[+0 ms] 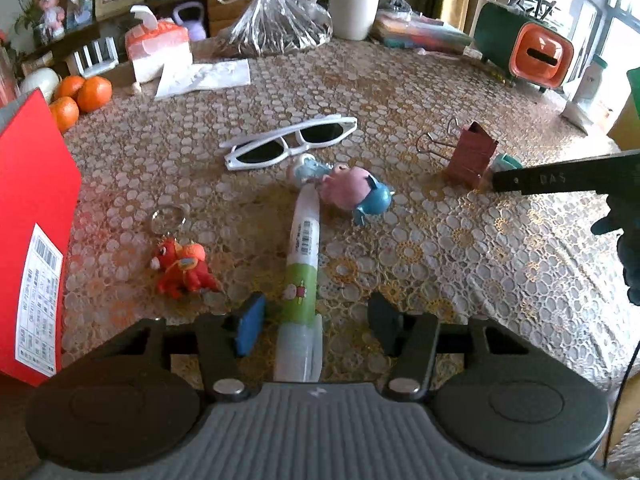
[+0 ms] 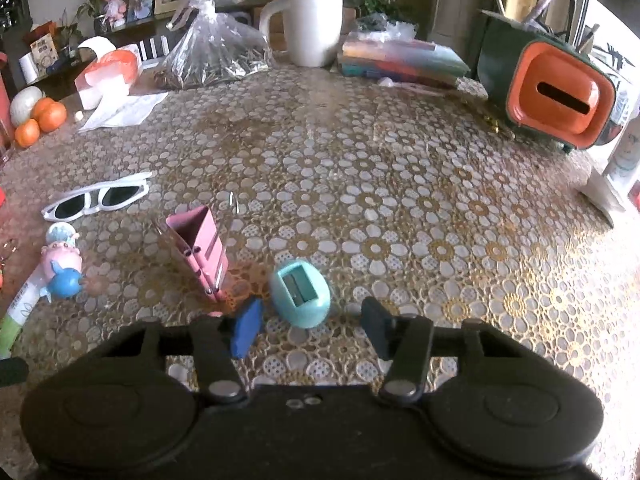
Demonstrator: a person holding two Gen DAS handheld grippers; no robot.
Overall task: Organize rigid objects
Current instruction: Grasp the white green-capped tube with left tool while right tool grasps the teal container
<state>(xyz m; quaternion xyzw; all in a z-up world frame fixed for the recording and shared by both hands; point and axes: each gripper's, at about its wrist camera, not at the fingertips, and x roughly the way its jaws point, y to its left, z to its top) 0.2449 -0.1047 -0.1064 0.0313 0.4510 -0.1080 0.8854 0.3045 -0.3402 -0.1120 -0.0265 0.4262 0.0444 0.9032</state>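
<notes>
Left tongs (image 1: 316, 320) spread wide, released, straddling the cartoon pen (image 1: 303, 264) lying on the desk (image 1: 460, 248), apparently lined up to grasp it. Right of the pen, released right tongs (image 2: 310, 328) frame the teal sharpener (image 2: 301, 294), beside a pink binder clip (image 2: 200, 250).

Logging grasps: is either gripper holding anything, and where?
Nothing held. Left gripper is open around the pen; right gripper is open near the teal sharpener.

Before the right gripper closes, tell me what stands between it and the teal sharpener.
Nothing visible does. The teal sharpener lies just ahead of the open right gripper, between its fingers' line. The pink binder clip stands close on the left, beside the blue pad.
</notes>
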